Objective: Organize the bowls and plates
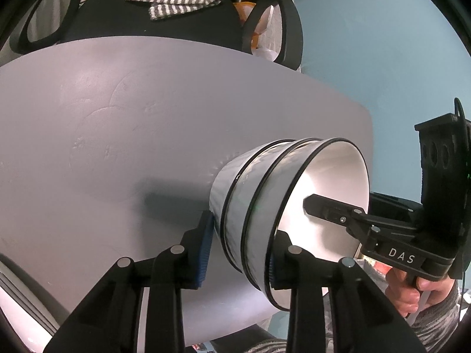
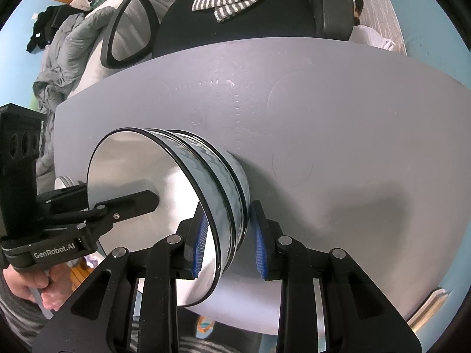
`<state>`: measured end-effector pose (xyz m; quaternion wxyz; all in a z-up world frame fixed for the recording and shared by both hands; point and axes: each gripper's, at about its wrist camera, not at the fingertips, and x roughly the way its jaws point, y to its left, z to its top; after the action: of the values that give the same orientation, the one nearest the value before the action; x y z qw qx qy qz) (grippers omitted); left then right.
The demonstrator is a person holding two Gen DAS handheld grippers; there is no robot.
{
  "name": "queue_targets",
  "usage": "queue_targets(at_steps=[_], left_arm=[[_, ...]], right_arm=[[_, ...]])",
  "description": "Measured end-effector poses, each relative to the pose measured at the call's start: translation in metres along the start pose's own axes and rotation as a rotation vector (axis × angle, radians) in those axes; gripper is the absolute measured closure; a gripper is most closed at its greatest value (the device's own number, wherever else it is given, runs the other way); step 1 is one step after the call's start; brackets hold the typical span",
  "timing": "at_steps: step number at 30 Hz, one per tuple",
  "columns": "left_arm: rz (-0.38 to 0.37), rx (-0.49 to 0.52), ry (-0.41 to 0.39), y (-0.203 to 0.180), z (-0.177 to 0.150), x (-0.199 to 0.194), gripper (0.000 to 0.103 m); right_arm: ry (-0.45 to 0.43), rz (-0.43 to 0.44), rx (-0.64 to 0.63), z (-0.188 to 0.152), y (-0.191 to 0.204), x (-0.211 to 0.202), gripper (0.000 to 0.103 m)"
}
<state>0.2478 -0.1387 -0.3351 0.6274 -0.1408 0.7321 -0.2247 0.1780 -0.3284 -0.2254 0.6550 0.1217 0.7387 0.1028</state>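
Note:
Three nested bowls (image 1: 256,182) (image 2: 217,176), pale grey-blue outside, white inside, with black rims, stand near the table's front edge. My left gripper (image 1: 238,253) is shut on the stack's wall, one blue pad on the outside and the other inside the top bowl. My right gripper (image 2: 229,244) grips the opposite side the same way, shut on the wall. Each wrist view shows the other gripper's inner finger (image 1: 323,210) (image 2: 138,203) reaching into the top bowl. Whether the stack's base touches the table I cannot tell.
The grey table (image 1: 117,111) (image 2: 338,123) stretches beyond the bowls. A black chair with a striped cloth (image 1: 176,0) (image 2: 235,3) stands at its far side. Something white and round (image 2: 63,182) shows behind the left gripper. The person's hands (image 1: 403,291) (image 2: 26,285) hold the handles.

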Motion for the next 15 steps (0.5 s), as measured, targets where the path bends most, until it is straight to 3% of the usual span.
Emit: queue_targets(at_steps=[7,15], left_arm=[[0.076,0.059,-0.006,-0.012,-0.007,-0.005,0.075],[0.093,0.057,-0.002,-0.013,-0.013,-0.009,0.078]], right_arm=[[0.010,-0.007,0.016,0.000,-0.003,-0.003,0.084],[0.023,-0.024,-0.011,0.001,0.002,-0.003,0.085]])
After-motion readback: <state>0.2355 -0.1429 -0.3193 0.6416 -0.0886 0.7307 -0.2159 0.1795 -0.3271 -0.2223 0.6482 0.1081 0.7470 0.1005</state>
